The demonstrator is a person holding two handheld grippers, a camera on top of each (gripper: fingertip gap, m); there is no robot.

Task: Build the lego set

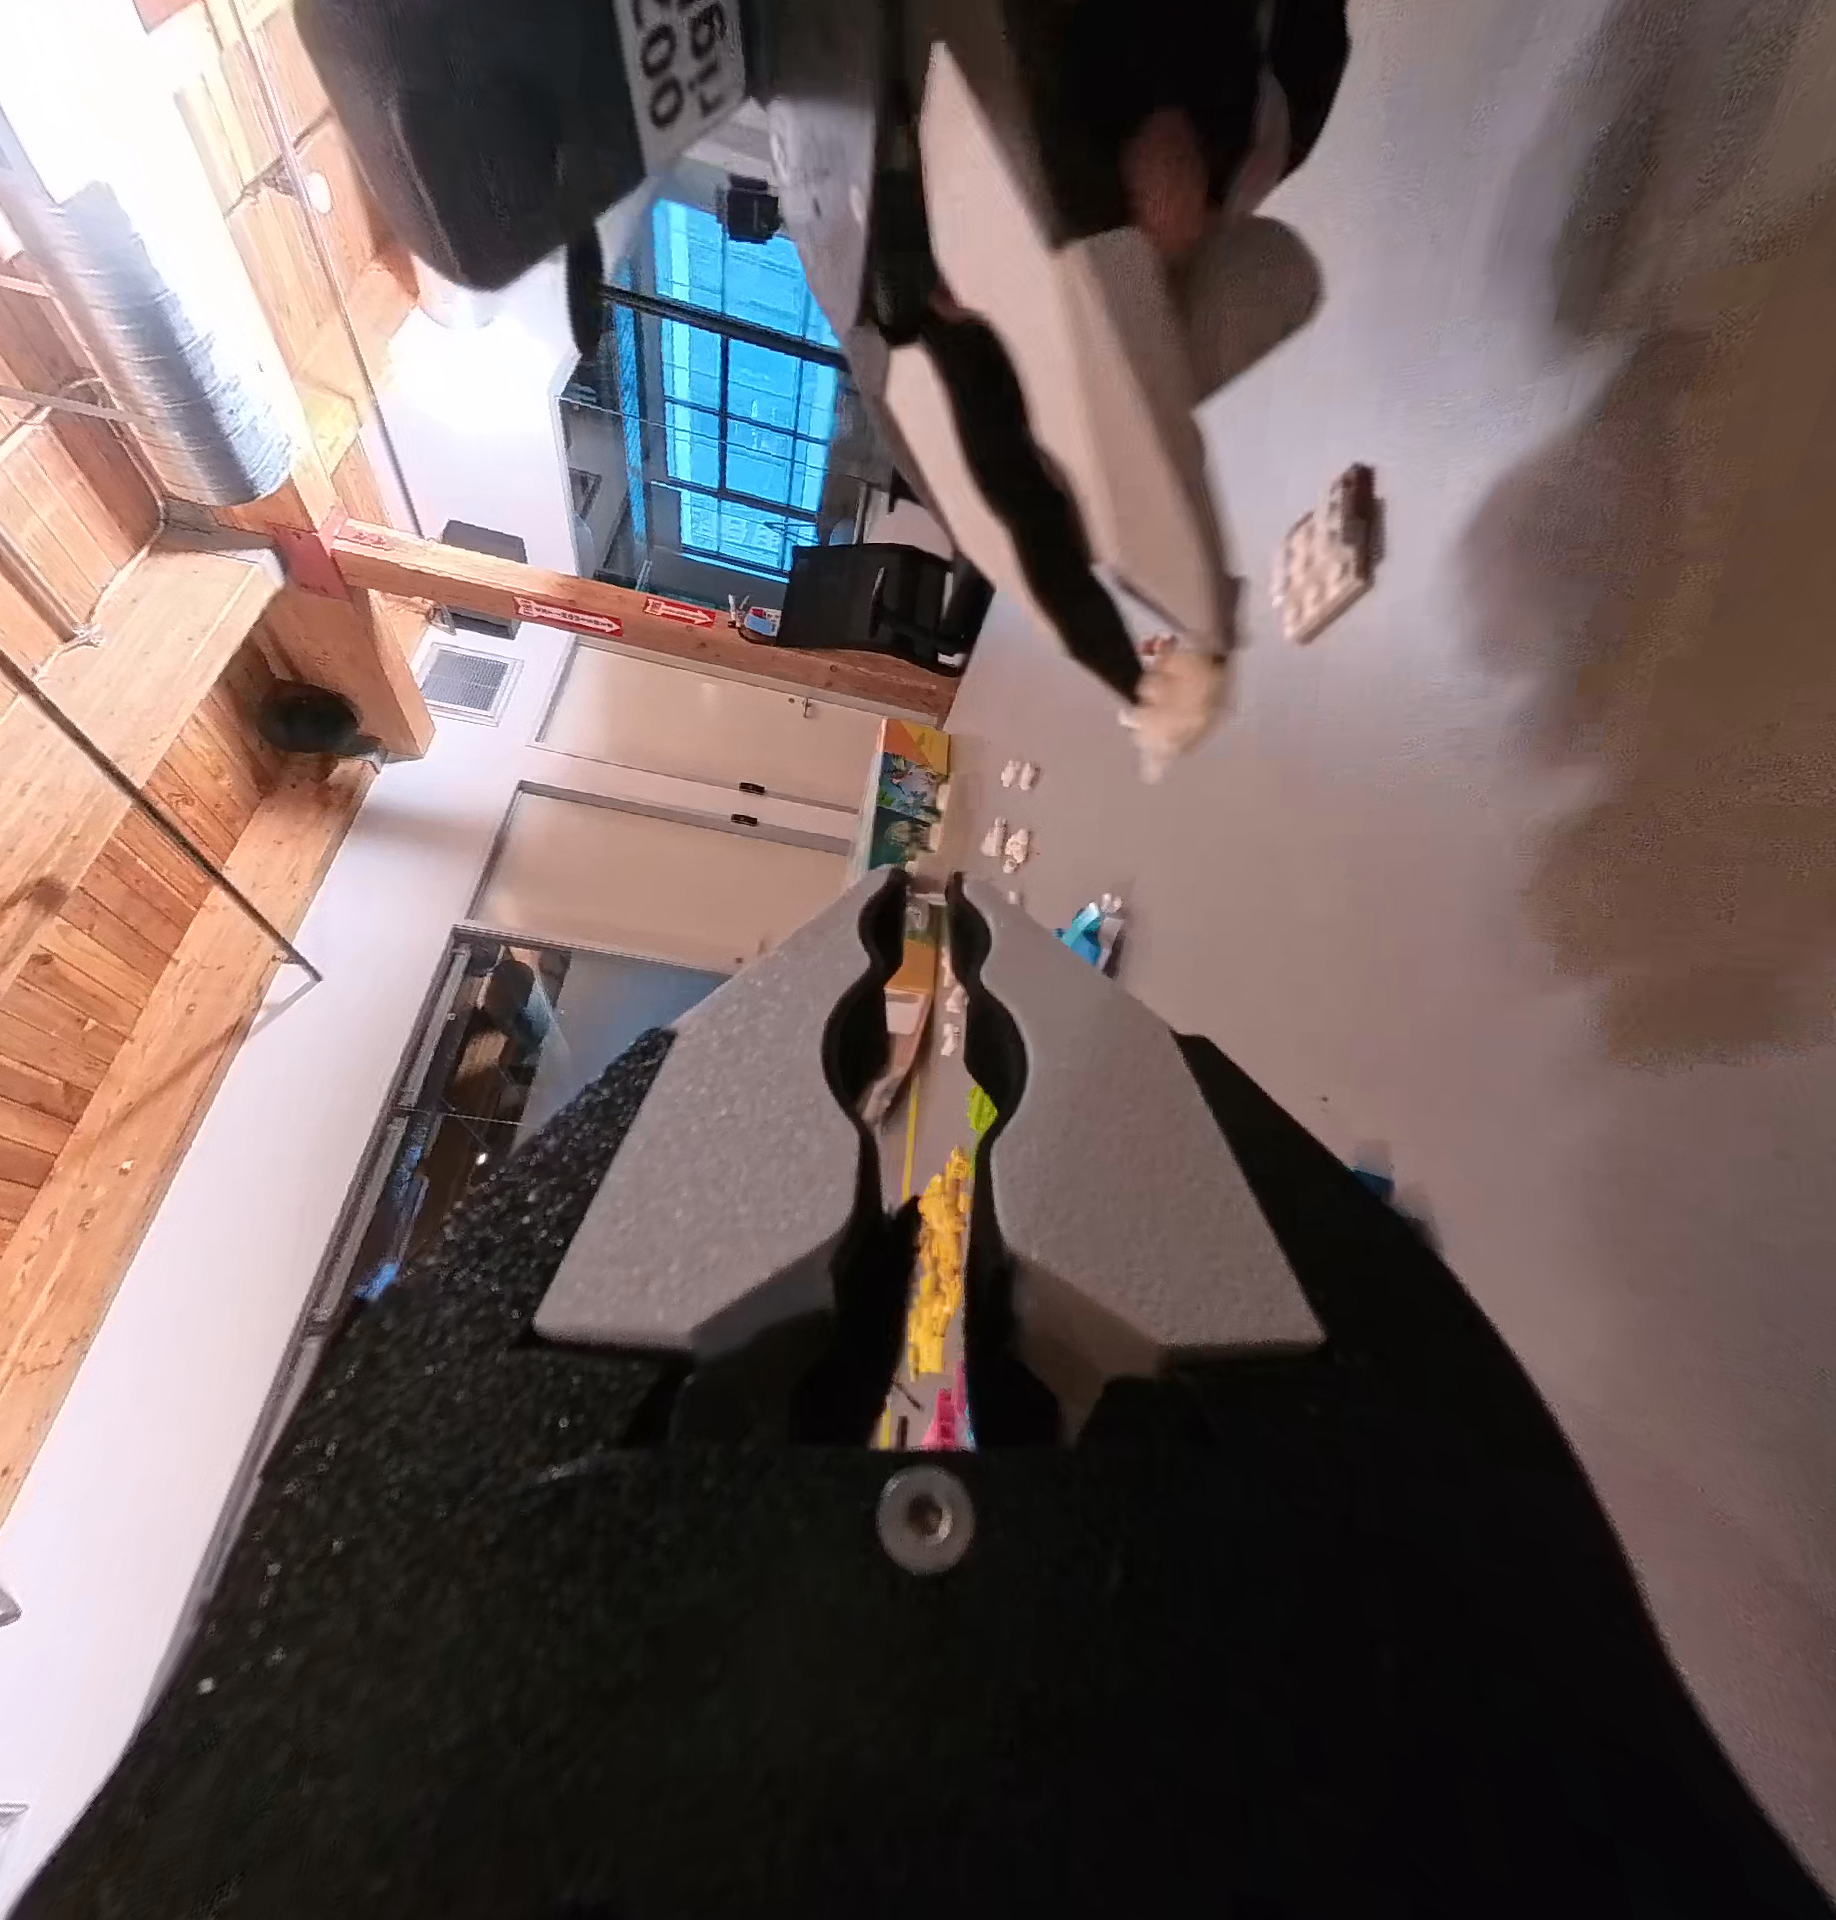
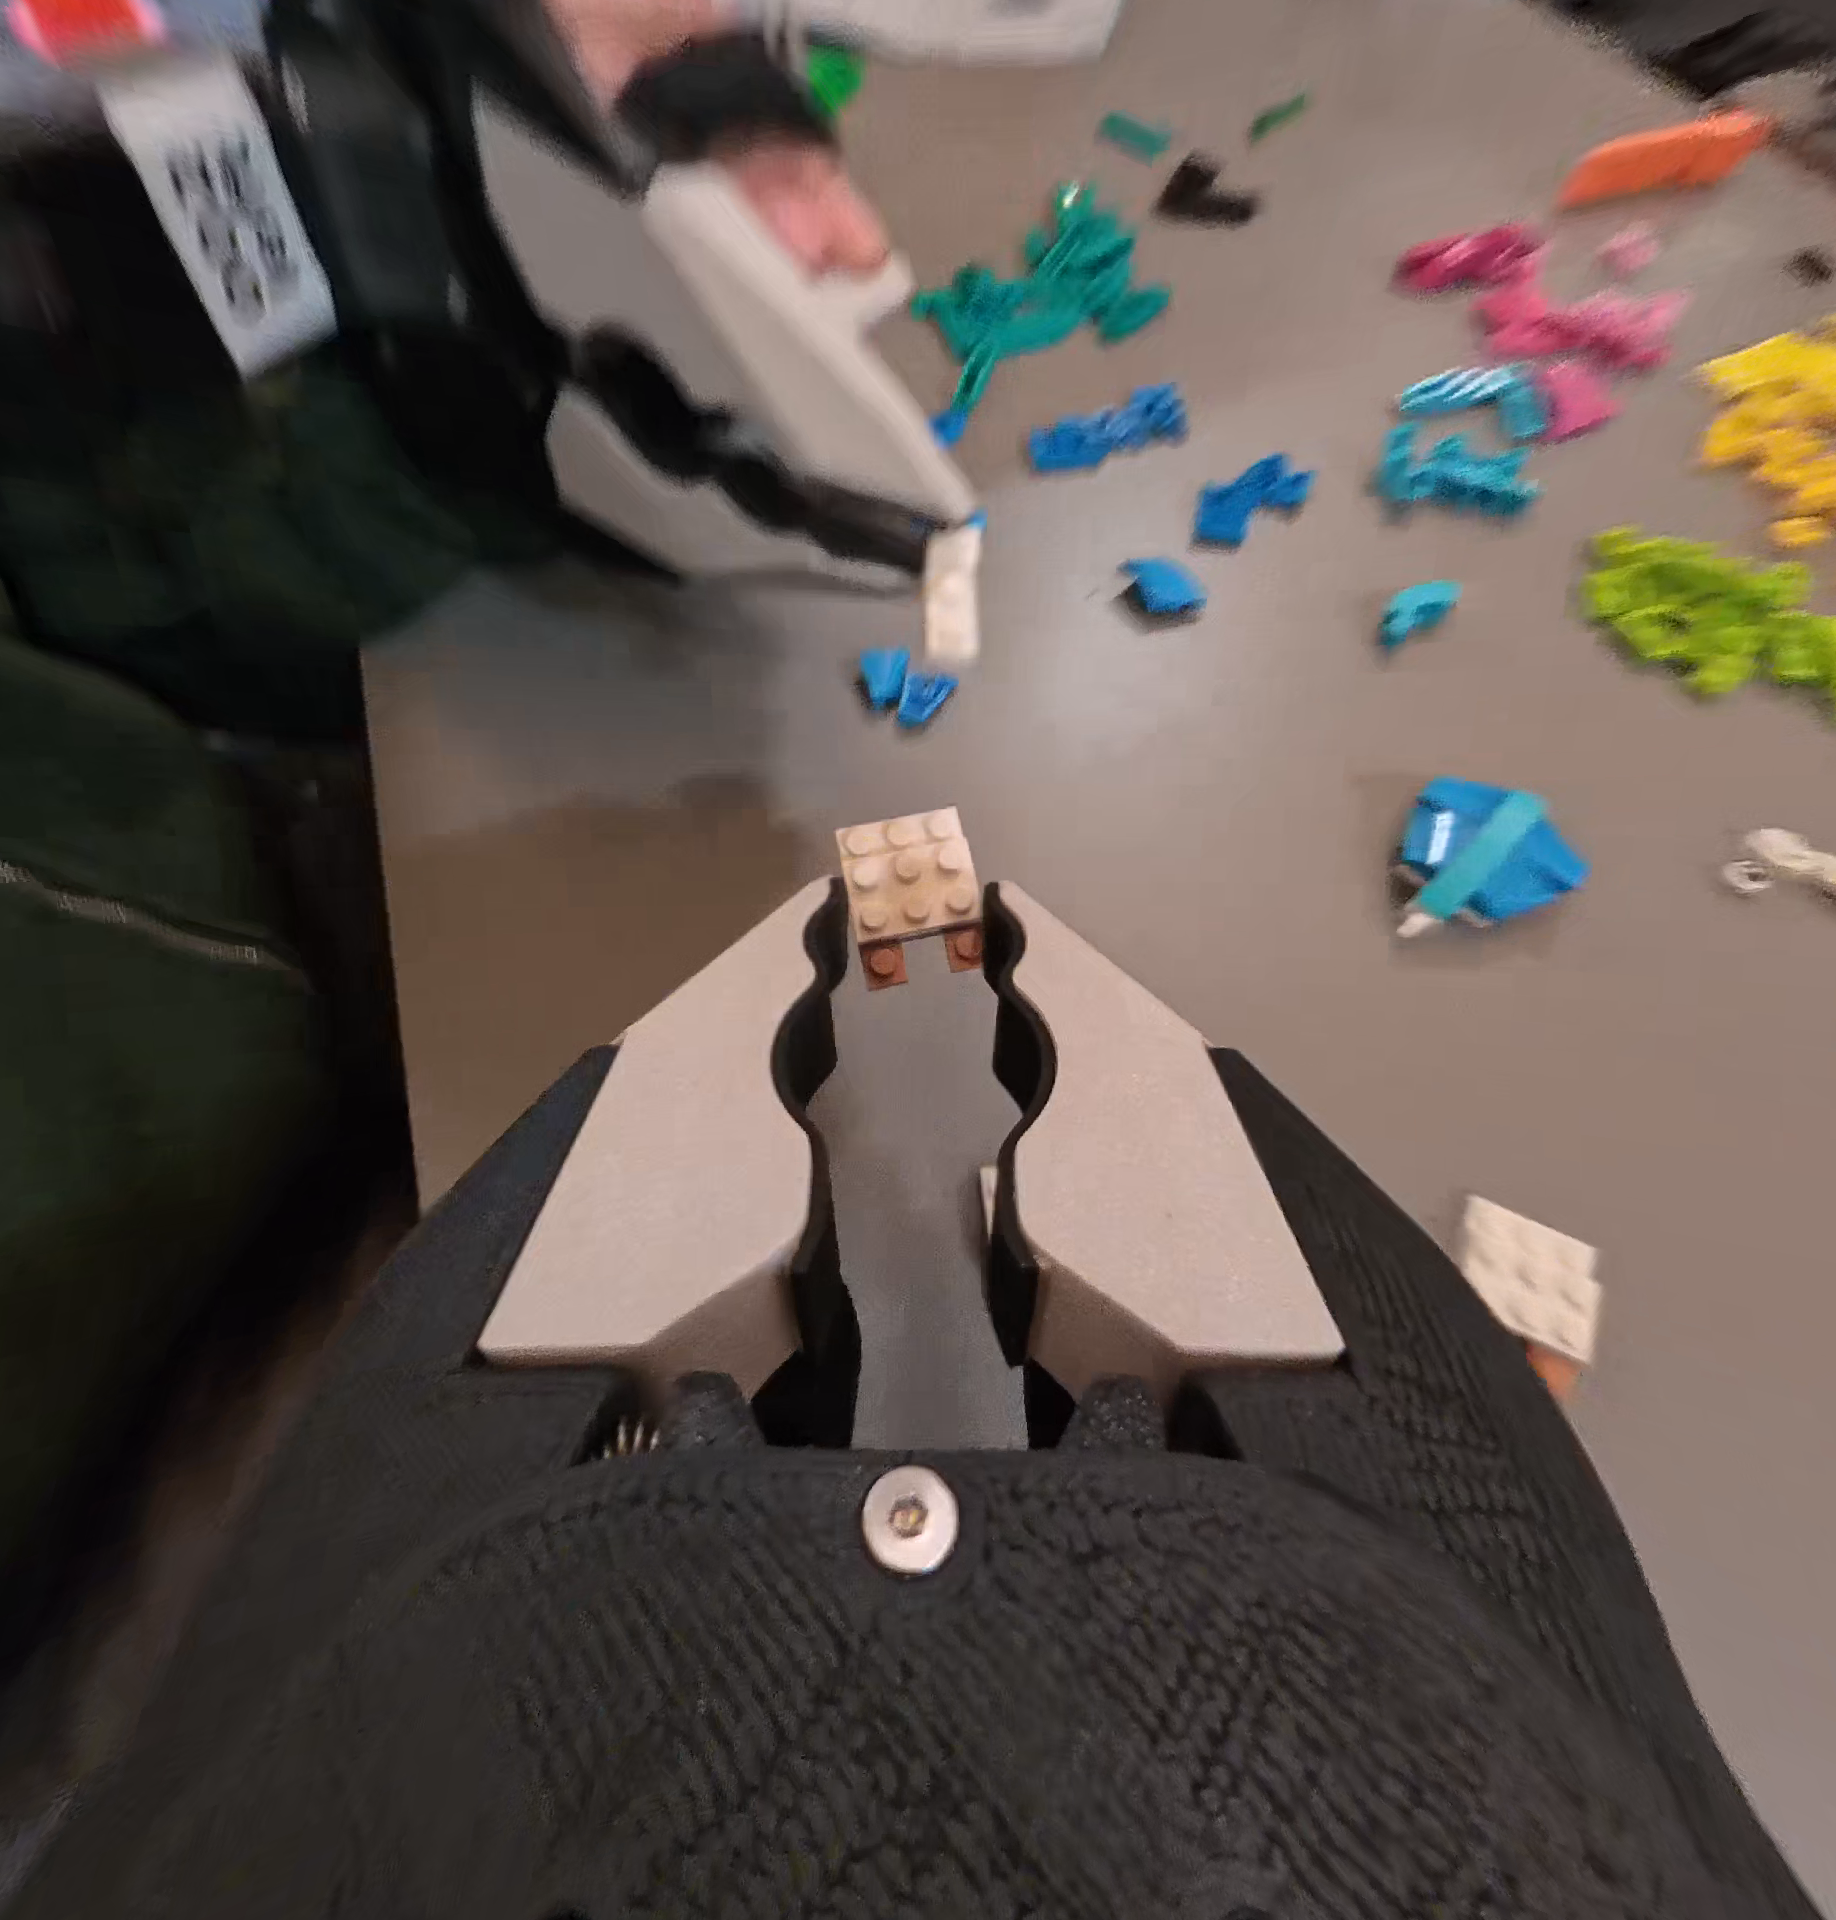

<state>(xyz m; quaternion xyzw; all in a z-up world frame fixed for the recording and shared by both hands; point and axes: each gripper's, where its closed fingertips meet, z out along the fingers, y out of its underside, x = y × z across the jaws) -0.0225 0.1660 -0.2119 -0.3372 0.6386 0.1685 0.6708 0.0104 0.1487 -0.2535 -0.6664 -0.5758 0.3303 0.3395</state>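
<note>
Counter (image 2: pixel 1153 748): grey, with its edge at near left. The middle lies open, and coloured brick heaps (image 2: pixel 1724 623) crowd the far right.
Right gripper (image 2: pixel 909 904): clamped on the sides of the cream brick stack (image 2: pixel 909 883), probably to keep the studs free.
Left gripper (image 1: pixel 926 894): nipping the white plate (image 2: pixel 950 597) by one end.

A grey counter (image 2: pixel 1205 1039) is catching soft light. Beyond it a white wall (image 1: pixel 457 343) is meeting a wooden plank ceiling (image 1: pixel 83 727), with a timber beam (image 1: pixel 581 613) running toward a blue-glowing paned window (image 1: pixel 732 416).
</note>
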